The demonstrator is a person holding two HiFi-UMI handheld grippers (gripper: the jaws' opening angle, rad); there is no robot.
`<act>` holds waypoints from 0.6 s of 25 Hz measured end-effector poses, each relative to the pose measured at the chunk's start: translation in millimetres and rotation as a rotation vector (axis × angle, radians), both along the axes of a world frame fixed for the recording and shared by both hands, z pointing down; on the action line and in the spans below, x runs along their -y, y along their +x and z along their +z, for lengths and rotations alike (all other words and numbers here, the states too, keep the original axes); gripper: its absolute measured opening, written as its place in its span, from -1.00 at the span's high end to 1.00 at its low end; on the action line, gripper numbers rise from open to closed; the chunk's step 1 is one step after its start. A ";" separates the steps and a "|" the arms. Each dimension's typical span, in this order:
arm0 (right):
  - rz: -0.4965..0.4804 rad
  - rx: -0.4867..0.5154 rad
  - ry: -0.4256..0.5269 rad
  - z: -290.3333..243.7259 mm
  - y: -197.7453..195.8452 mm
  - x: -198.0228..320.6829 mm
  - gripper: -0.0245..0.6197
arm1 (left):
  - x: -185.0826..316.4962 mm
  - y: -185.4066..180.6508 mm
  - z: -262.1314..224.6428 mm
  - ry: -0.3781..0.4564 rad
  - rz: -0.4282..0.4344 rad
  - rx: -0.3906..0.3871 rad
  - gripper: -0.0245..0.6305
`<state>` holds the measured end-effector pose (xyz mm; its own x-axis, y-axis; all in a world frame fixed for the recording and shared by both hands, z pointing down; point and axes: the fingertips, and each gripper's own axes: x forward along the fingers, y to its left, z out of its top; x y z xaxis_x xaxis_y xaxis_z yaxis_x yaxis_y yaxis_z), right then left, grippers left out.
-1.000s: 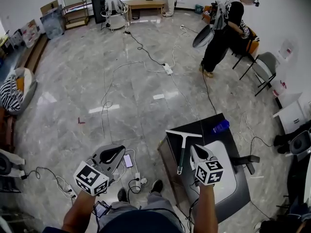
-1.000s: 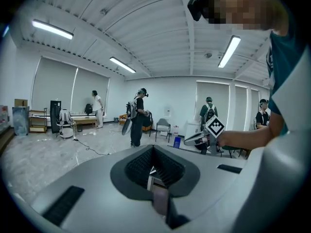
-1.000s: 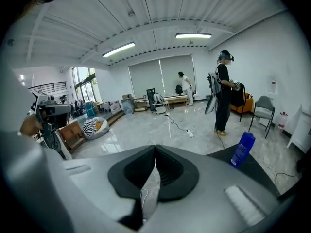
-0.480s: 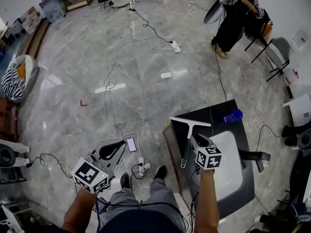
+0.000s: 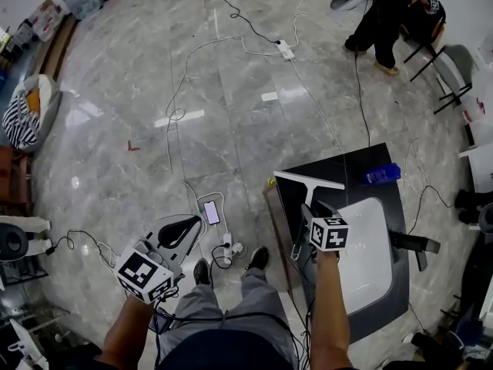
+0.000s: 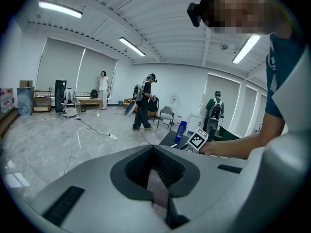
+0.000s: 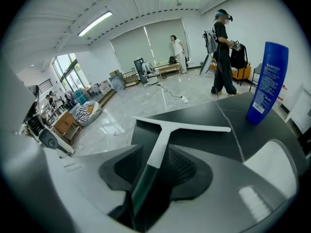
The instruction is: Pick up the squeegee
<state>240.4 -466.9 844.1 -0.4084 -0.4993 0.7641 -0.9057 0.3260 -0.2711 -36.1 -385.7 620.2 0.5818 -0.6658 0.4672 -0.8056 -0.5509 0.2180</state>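
**Squeegee's flat on the table, right claw lined up on the handle**

So the squeegee (image 5: 303, 206) is lying flat on the black table (image 5: 358, 164). Its white blade is at the far end and the handle runs back toward the person, going from white to green.

The right gripper (image 5: 306, 217) is right down on it. In the right gripper view the handle (image 7: 156, 154) runs straight in between the jaws. They're apart, one on each side of it. It looks like it's touching one jaw with a sliver of gap on the other, so it's straddled, not clamped.

Further back on the same table there's a blue bottle (image 5: 383, 173) standing near the far corner, well clear of the blade. A white basin-shaped thing (image 5: 363, 257) sits just beside the right gripper.

The left gripper (image 5: 185, 237) hangs off to the side over the floor. Its jaws are pressed together at the tips with nothing between them, which the left gripper view shows plainly (image 6: 153, 153).

On the marble floor there's a phone (image 5: 210, 213) near the person's feet, and loose cables (image 5: 173, 122) trailing off. Another person (image 5: 385, 14) is standing way over by some chairs.
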 end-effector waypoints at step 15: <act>0.110 -0.005 -0.063 10.9 2.0 5.1 0.60 | 7.0 -14.9 -5.2 0.001 -0.010 -0.007 0.91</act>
<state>242.4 -472.1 854.9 -0.3496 -0.4922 0.7972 -0.9365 0.2071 -0.2829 -50.9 -392.6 615.0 0.5783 -0.6722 0.4623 -0.8095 -0.5430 0.2232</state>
